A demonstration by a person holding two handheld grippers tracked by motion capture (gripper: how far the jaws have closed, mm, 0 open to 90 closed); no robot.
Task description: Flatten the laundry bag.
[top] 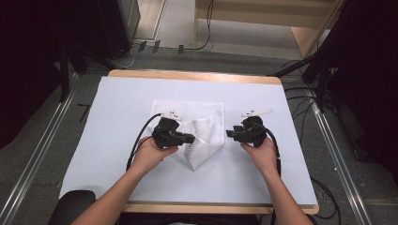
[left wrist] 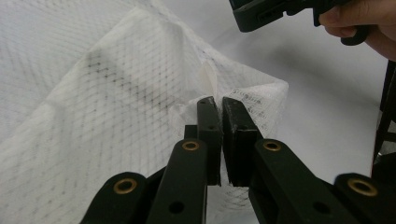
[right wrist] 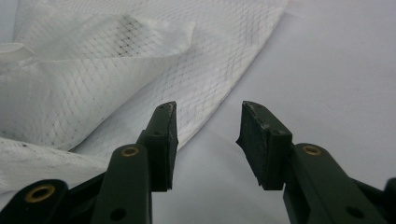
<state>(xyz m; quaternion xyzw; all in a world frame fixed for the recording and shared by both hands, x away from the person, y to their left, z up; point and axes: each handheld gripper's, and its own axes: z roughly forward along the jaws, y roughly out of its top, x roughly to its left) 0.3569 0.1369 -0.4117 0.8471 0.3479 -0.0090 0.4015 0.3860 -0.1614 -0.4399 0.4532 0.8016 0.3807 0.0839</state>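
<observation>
My left gripper [left wrist: 220, 105] pinches a raised fold of the white mesh cloth [top: 195, 133], which lies mid-table on the pale table cover [top: 117, 140]. I judge the pinch shallow: a sideways pull could slip the fold free and let it collapse. Right of the cloth, my right gripper [right wrist: 208, 114] hangs half-open over bare cover, holding nothing; closing there would miss the cloth's edge.

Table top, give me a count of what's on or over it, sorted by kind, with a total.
White mesh cloth: 1
Black grippers: 2, the left gripper and the right gripper
Hands: 2, the left hand and the right hand
Total: 5
</observation>
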